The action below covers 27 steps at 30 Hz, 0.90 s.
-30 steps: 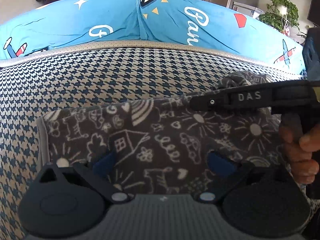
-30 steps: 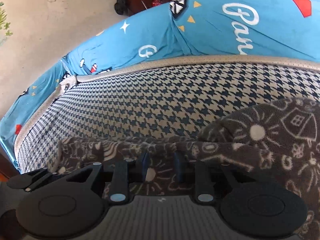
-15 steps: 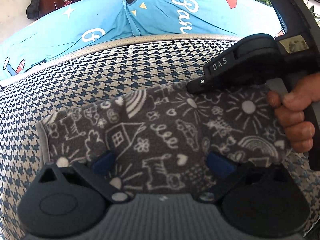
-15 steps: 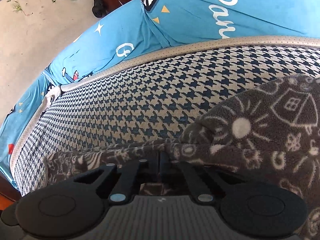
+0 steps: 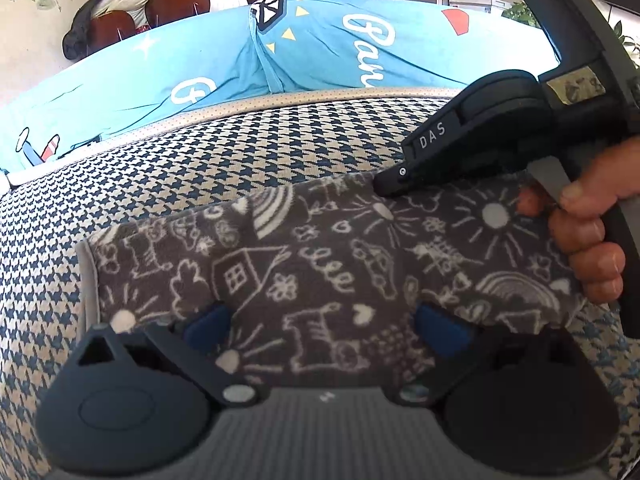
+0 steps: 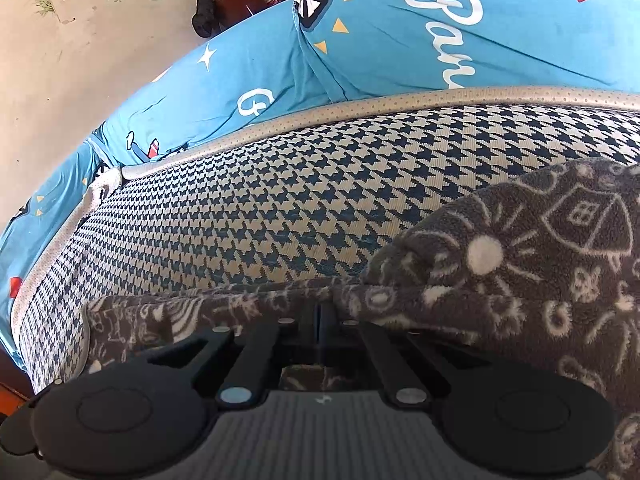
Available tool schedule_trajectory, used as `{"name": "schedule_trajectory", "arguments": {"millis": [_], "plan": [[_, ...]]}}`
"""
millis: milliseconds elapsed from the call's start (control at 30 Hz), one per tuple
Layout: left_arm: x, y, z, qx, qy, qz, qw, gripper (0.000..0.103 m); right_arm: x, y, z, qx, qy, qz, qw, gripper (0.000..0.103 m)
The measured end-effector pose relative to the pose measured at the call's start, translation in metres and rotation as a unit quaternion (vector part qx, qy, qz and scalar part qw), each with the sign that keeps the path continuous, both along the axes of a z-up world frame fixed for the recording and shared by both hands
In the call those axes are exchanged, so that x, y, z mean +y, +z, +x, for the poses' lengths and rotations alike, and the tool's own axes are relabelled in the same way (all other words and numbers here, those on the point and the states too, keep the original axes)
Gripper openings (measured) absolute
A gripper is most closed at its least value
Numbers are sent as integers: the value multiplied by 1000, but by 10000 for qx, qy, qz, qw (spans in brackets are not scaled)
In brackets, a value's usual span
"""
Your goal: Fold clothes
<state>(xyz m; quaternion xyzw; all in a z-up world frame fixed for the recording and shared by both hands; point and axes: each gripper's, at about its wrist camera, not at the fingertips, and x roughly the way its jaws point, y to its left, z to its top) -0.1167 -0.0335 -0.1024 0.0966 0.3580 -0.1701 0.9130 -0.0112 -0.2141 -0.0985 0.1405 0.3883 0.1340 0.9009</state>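
A grey fleece garment (image 5: 320, 248) printed with white doodles lies flat on the houndstooth sofa seat (image 5: 200, 168). My left gripper (image 5: 322, 326) hovers over its near edge, open, with both blue pads apart above the cloth. The right gripper (image 5: 384, 188), held by a hand (image 5: 588, 240), has its tip at the garment's far edge. In the right wrist view the right gripper (image 6: 320, 312) is shut, its fingers pressed together on a bunched edge of the garment (image 6: 520, 280), which humps up to the right.
A bright blue printed cover (image 5: 320, 52) drapes the sofa back behind a beige piped edge (image 6: 400, 100). Brown chairs with a dark jacket (image 5: 120, 12) and a potted plant (image 5: 524, 8) stand beyond. Houndstooth seat (image 6: 280, 200) stretches left of the garment.
The right gripper's fingers have come together on the garment's edge, and its body has tilted up from lying level. The left gripper stays open over the near edge.
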Motion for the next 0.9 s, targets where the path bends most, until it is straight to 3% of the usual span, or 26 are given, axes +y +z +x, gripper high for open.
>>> {"name": "schedule_trajectory", "arguments": {"millis": [900], "plan": [[0,-5,0,-97,39,-30,9999,103,-4,-1,7,205,-45,140,9997,0]]}}
